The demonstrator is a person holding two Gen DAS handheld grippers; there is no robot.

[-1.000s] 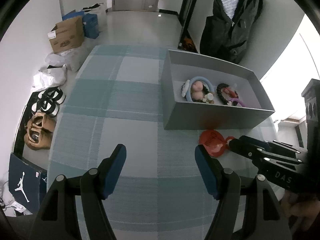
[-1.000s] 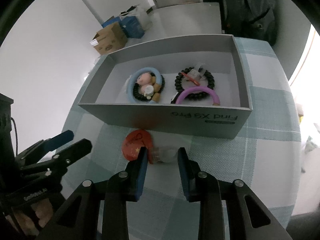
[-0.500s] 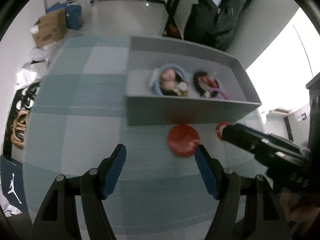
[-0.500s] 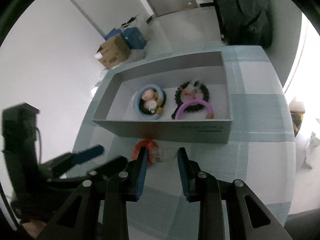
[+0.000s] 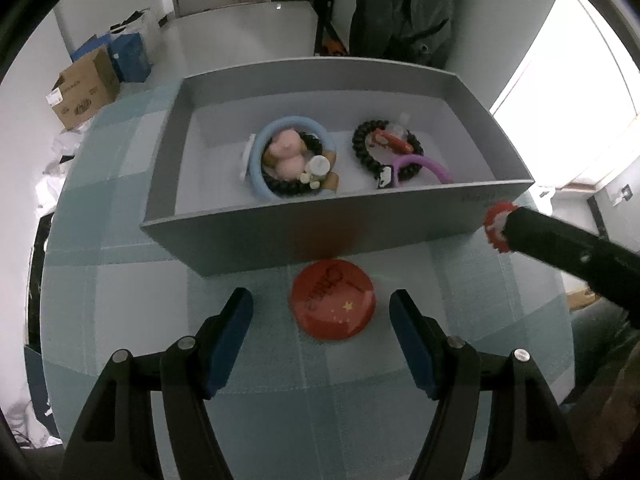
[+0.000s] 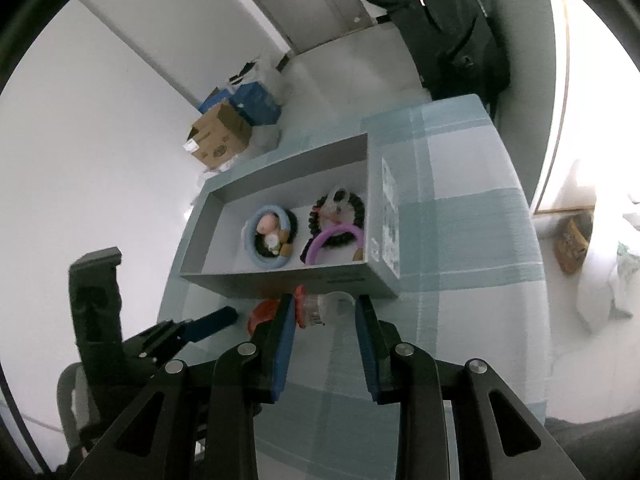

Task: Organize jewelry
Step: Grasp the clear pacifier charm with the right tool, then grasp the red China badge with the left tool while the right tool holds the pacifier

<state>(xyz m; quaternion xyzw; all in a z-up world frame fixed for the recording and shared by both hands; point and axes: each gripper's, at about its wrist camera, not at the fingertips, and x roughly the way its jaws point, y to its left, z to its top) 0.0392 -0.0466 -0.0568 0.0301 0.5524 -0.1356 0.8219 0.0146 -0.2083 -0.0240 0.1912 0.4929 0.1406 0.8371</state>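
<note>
— What did each camera give you that the other did not?

— My left wrist view showed the red disc [image 5: 333, 305] whole: round, glossy, flat, with gold stars and lettering, lying on the checked cloth [image 5: 132, 308] just in front of the grey box [image 5: 360, 224]. My right wrist view caught only its rim beside my finger, but it showed the clear piece with a red frilled end [image 6: 320, 309] plainly; from the left, only that red frill peeked past my right gripper [image 5: 505, 229].

— Where did things sit against your fingers?

— My left gripper [image 5: 320, 320] stood wide apart, the disc between the blue pads, touching neither. My right gripper [image 6: 325, 322] held the clear piece between its pads, raised near the box's front wall; I could not tell how firmly both pads pressed.

— And inside the box?

— A light blue ring [image 5: 294, 158] around pink and dark beads, a black beaded bracelet [image 5: 386, 144] and a smooth purple bangle [image 5: 422, 166], all on the matte floor of the card box.
</note>
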